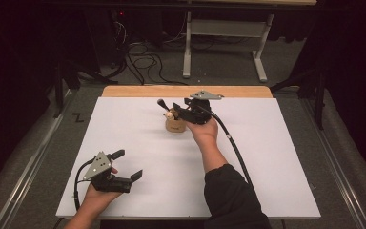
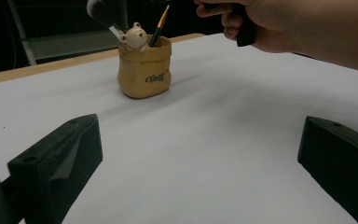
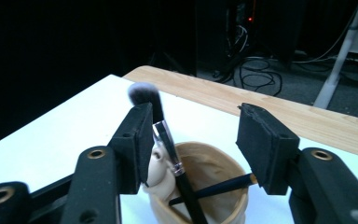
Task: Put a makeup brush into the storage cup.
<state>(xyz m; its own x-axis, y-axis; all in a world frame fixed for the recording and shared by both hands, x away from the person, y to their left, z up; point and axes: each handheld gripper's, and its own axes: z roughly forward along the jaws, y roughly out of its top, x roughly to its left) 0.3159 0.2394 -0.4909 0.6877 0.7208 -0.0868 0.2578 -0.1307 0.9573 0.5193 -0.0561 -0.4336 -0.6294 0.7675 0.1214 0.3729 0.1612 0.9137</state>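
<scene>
A tan pot (image 1: 175, 125) with a small bear figure (image 2: 135, 35) on its rim stands at the middle back of the white table top (image 1: 267, 157). It holds a black makeup brush (image 3: 168, 144) with a fluffy head (image 1: 161, 102) and a thin orange-tipped brush (image 3: 219, 186). My right gripper (image 1: 178, 110) hovers just over the pot, jaws open. The big brush's handle leans beside one pad (image 3: 142, 140), and the other pad stands well apart from it. My left gripper (image 1: 127, 164) rests near the front left, jaws wide open around bare table.
A wooden strip (image 1: 186, 90) edges the table's far side. The right gripper's cable (image 1: 233, 143) trails across the white surface beside the forearm. Beyond the table are a white desk frame (image 1: 187, 47) and floor cables (image 1: 145, 62) in the dark.
</scene>
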